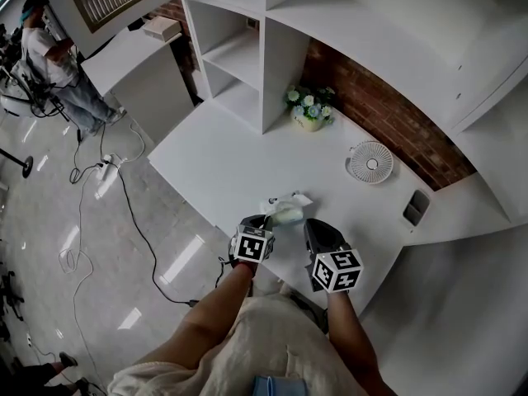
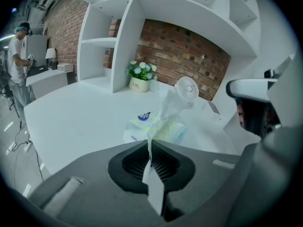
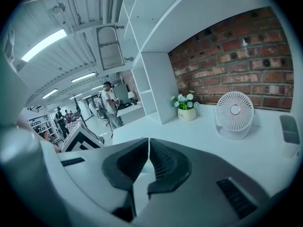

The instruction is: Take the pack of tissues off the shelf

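Head view shows us standing at the front edge of a white desk (image 1: 206, 151), a gripper in each hand. Our left gripper (image 1: 268, 219) is clenched on a thin white flap at the near end of the pack of tissues (image 1: 286, 211). In the left gripper view its jaws meet on that flap, which runs back between them, and the pack (image 2: 158, 129) stretches away from the tips towards the wall. The pack is off the shelf (image 1: 239, 56) and low over the desk near its front edge; we cannot tell whether it rests on the surface or hangs just clear of it. Our right gripper (image 1: 313, 228) is just beside the pack on its right. In the right gripper view its jaws are closed tip to tip with nothing between them. Further back on the desk, a pot of flowers (image 1: 309, 110) stands against the shelf's upright panel, and a small white fan (image 1: 370, 162) sits near the brick wall (image 1: 388, 114), well apart from the pack. Off to the left, another person (image 1: 54, 60) stands at a separate counter.
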Available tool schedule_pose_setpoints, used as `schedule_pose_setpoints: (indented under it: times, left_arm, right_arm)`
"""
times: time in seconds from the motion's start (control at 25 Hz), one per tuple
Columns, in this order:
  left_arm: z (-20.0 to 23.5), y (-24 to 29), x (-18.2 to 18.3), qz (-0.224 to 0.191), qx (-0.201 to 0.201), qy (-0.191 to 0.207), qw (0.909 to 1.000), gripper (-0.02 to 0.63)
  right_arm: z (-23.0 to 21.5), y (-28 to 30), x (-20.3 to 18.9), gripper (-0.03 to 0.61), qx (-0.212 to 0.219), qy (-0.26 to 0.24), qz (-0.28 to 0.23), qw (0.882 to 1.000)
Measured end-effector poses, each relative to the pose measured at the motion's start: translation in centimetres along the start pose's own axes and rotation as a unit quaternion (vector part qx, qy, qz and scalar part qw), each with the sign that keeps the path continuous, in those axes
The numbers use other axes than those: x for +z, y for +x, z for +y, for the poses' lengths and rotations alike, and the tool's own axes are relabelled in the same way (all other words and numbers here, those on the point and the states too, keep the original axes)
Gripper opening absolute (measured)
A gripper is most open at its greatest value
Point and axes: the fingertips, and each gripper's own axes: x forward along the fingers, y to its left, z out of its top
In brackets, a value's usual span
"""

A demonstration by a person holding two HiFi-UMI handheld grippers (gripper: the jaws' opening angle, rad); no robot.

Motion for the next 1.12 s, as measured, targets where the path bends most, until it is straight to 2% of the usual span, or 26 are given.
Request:
schedule_pose_setpoints:
  times: [0.4,0.6,0.84,1.12]
  left_arm:
    - [-0.2,0.5,-0.1,-0.002,-0.015,-0.008,0.9998,0.020]
    - [-0.8,-0.1,0.4,-0.013,-0.030,-0.001,0.9995,0.112]
    - [-0.4,-0.3,0.8,-0.013,-0.021,0.011,0.9996,0.117]
    - [-0.4,-0.9,1.2,-0.020,-0.025,0.004,0.9995,0.117]
  right_arm:
    - [0.0,0.2,-1.2,0.018,0.008,-0.001,0.021,1.000]
    - [0.1,0.1,-1.1,0.018,0.011,0.000,0.019,1.000]
    - [0.2,0.1,-0.9,0.018,0.012,0.000,0.015,1.000]
    - [0.4,-0.1,-0.6,0.018,0.012,-0.001,0.015,1.000]
